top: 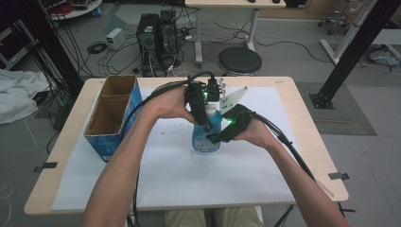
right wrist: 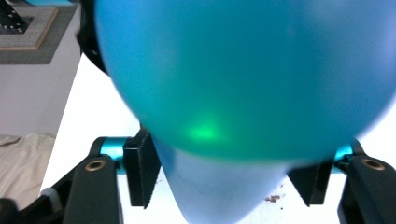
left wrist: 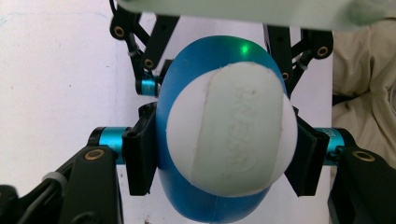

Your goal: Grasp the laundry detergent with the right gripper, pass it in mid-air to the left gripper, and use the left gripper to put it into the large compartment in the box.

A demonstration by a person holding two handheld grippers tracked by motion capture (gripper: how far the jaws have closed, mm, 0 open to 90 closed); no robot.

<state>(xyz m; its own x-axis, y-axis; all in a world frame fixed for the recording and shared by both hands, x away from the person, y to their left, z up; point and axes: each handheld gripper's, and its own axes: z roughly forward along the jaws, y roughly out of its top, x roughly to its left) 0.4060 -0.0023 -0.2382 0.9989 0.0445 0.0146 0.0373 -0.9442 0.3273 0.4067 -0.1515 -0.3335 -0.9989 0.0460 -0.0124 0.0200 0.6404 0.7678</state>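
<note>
A blue bottle (top: 206,138) with a white cap (left wrist: 231,128) stands upright on the white sheet (top: 189,179) at the table's middle. My left gripper (top: 202,119) comes down on it from above. In the left gripper view its pads (left wrist: 140,161) press on both sides of the bottle (left wrist: 205,56) just under the cap, so my left gripper (left wrist: 224,163) is shut on it. My right gripper (top: 213,138) reaches in from the right at the bottle's lower body. In the right gripper view the bottle (right wrist: 243,70) lies between the jaws of my right gripper (right wrist: 224,172), which stand slightly apart from it.
An open cardboard box (top: 113,113) with blue sides stands on the table's left part. The wooden table edge (top: 312,137) runs along the right. Beyond the far edge are a round stool (top: 239,60), computer cases (top: 156,35) and cables on the floor.
</note>
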